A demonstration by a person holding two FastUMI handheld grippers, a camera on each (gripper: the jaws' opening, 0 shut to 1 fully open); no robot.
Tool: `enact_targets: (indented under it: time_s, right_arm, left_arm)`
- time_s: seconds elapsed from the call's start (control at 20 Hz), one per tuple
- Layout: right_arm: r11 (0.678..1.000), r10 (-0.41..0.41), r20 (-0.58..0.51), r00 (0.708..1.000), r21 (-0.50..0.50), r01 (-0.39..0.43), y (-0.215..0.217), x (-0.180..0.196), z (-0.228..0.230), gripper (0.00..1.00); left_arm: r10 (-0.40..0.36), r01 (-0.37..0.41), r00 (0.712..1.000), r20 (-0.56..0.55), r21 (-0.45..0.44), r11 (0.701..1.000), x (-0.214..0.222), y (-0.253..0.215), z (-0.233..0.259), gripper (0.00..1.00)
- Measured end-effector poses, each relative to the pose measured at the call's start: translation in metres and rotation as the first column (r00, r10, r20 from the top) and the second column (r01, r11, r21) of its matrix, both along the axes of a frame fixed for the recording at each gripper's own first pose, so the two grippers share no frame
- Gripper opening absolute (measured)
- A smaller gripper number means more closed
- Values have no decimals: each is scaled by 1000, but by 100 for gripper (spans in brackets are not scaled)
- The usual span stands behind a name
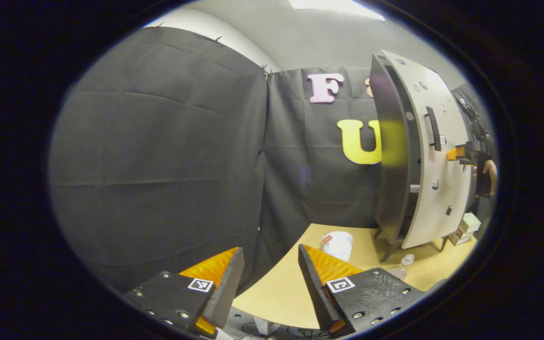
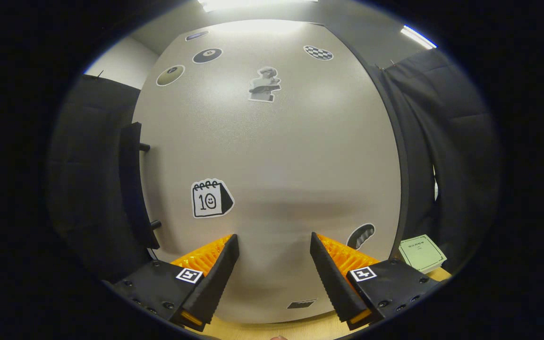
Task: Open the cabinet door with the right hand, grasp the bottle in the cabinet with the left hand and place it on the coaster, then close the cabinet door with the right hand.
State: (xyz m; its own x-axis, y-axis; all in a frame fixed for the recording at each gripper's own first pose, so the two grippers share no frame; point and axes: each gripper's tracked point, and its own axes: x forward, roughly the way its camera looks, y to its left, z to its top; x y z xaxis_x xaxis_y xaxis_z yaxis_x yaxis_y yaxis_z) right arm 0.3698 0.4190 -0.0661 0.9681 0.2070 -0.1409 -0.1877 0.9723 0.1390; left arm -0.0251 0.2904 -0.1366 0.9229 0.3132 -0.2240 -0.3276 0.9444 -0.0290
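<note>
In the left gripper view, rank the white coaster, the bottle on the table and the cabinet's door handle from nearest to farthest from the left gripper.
1. White coaster, on the table just beyond the left gripper, and the bottle, lower right: too close to call.
2. Door handle, high on the cabinet door, upper right.

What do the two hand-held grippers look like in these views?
Each hand-held gripper, left and right, has two wedge-shaped fingers with ribbed inner faces, on dark bodies studded with round screws. Each body carries a small square black-and-white marker near its finger.
</note>
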Motion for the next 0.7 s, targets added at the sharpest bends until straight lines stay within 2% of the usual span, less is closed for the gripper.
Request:
enact_targets:
  time_s: [0.1, 0.15, 0.35, 0.5, 0.65, 0.7]
  right_arm:
    - [1000, -7, 15, 1000, -15, 7, 1, -1, 0, 97]
    - [1000, -9, 13, 1000, -15, 9, 1, -2, -1, 97]
    - [1000, 28, 21, 999, 0, -28, 0, -10, 8, 98]
    - [997, 79, 34, 996, -11, -79, -14, -37, 21, 97]
    - [991, 114, 57, 992, -79, -109, -46, -71, 34, 97]
    - [989, 117, 66, 991, -101, -110, -60, -82, 39, 97]
  left_arm:
    - [5, -5, 1000, 0, -2, 1000, -5, -1, 4, 69]
    - [6, -6, 1000, 2, 1, 1000, -7, -3, 6, 72]
    - [14, -14, 1000, 6, 17, 1000, -2, -11, 17, 72]
    - [-14, 14, 1000, 10, 22, 1000, 14, -31, 31, 69]
    - [-66, 66, 998, 19, 33, 997, 35, -61, 47, 71]
    - [-90, 89, 995, 31, 35, 995, 43, -74, 55, 69]
